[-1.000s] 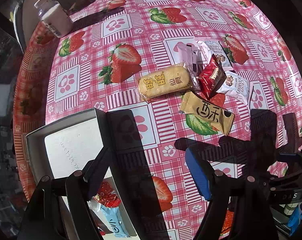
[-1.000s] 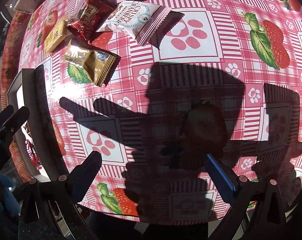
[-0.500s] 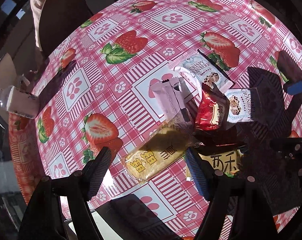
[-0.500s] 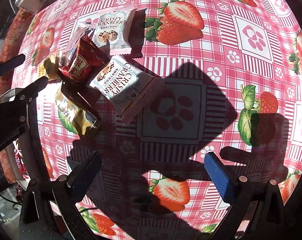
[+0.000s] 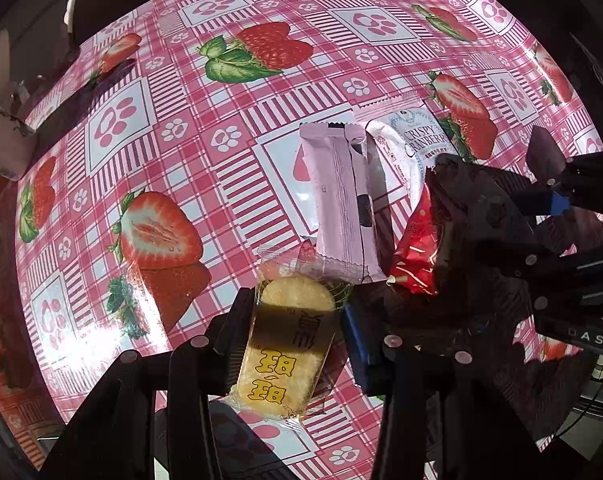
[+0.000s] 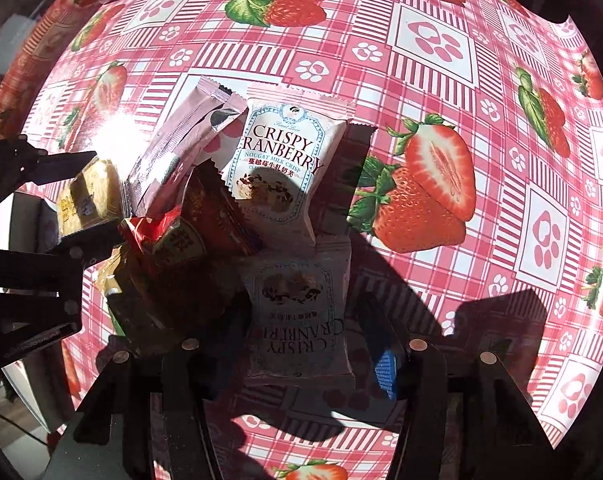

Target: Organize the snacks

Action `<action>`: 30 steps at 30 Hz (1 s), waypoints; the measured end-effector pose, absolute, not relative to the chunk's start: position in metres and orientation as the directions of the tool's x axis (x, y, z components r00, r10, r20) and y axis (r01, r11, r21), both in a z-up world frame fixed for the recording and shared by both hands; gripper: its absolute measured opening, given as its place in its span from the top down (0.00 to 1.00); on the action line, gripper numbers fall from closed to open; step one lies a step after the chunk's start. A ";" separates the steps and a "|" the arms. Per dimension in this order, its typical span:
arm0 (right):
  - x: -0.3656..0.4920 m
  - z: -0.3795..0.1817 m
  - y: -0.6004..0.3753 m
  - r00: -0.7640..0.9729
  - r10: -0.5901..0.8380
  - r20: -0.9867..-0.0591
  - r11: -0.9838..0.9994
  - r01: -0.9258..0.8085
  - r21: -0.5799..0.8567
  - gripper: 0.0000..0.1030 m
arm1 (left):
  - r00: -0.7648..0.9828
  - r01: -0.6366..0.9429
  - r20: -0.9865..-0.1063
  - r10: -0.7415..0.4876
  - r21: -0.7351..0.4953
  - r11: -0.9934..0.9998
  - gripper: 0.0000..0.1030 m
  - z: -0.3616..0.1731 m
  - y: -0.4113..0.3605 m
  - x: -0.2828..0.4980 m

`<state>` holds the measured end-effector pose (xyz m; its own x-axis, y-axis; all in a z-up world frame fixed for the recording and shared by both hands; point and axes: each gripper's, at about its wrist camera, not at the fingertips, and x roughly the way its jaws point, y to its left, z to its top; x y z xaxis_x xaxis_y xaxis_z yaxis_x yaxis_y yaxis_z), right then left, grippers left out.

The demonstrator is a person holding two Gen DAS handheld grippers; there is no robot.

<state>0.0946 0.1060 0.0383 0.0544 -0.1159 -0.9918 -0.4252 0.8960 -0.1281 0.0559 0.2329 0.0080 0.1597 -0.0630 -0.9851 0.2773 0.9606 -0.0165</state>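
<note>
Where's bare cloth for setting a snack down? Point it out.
Bare tablecloth left of the yellow biscuit pack and right of the near cranberry pack. Crowded between them: pink packet, red packet, far cranberry pack overlap.

Sunlit table under pink strawberry-print cloth (image 5: pixel 149 128), hard shadows, dark surroundings

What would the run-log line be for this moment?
left gripper: jaws just closing around yellow cracker pack | right gripper: jaws just closing around Crispy Cranberry pack | remaining snacks: on table
</note>
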 end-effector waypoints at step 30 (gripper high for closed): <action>-0.097 0.075 -0.079 -0.092 -0.058 -0.994 0.998 0.019 -0.060 0.00 | 0.007 0.077 -0.998 -0.061 -0.060 0.995 0.20 0.015 0.231 -0.114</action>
<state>-0.0965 -0.0792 0.0755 -0.0917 -0.0575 -0.9941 0.0193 0.9980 -0.0595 -0.1137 0.2308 0.0151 0.0072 -0.0606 -0.9981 0.0769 0.9952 -0.0599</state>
